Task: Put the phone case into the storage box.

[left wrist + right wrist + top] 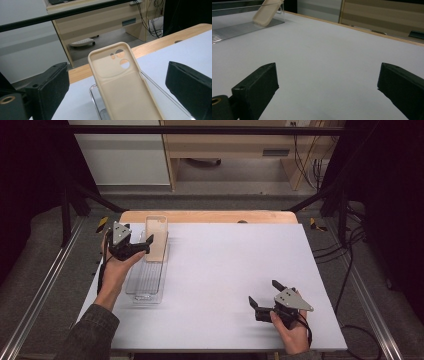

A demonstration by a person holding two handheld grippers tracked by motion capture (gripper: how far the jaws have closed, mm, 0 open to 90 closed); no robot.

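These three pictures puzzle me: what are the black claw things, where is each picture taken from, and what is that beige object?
No robot here: a person holds hand-held tongs, the left tongs and the right tongs. The high view looks down on the white table. The other two pictures come from small cameras riding on each pair of tongs, looking along their black jaws. The beige thing is a phone case, leaning in a clear plastic tray. Nothing is held: both tongs stand open, the left ones either side of the case without touching it.
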